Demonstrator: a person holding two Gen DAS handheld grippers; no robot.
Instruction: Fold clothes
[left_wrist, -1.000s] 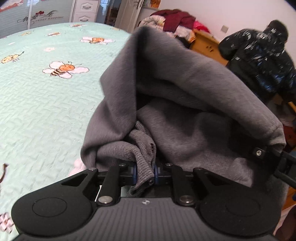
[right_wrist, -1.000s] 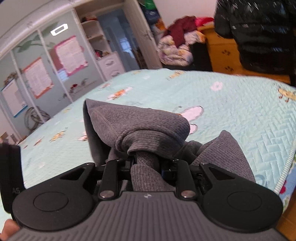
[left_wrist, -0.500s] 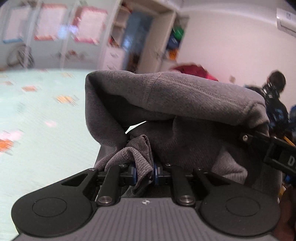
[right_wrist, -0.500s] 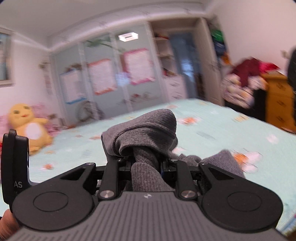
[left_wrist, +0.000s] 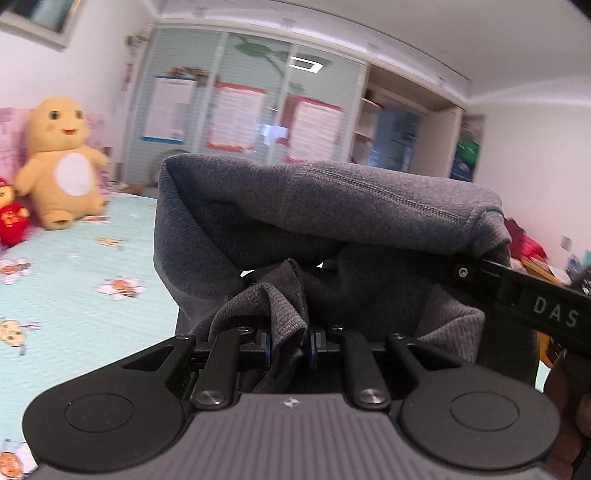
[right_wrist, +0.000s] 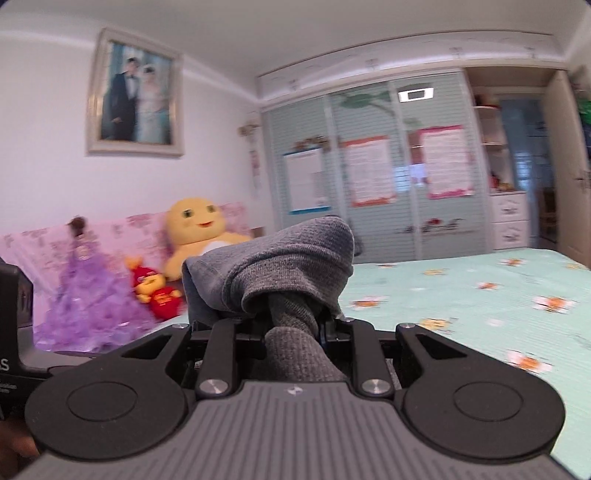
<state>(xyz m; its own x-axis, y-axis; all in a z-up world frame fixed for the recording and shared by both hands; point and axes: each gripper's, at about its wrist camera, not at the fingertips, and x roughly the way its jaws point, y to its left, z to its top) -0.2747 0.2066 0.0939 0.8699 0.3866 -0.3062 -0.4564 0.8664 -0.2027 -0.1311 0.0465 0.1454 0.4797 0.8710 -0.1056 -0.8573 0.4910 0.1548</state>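
A grey knit garment (left_wrist: 332, 218) hangs in the air above the bed, stretched between both grippers. My left gripper (left_wrist: 290, 341) is shut on a bunched fold of it, with the cloth draping up and over in front of the camera. The other gripper's black finger (left_wrist: 532, 299) reaches in from the right of the left wrist view at the garment's far corner. In the right wrist view my right gripper (right_wrist: 293, 330) is shut on a thick roll of the same grey garment (right_wrist: 280, 266), which bulges above the jaws.
A mint-green bedspread (right_wrist: 480, 295) with bee prints lies below. A yellow plush toy (right_wrist: 195, 236), a red plush (right_wrist: 155, 291) and a purple-dressed doll (right_wrist: 88, 295) sit at the headboard. A sliding-door wardrobe (right_wrist: 369, 166) fills the far wall.
Both grippers have risen with the garment and swung round. The views went from looking down on the bedspread to looking level towards the wardrobe and headboard. Both grips are unchanged.
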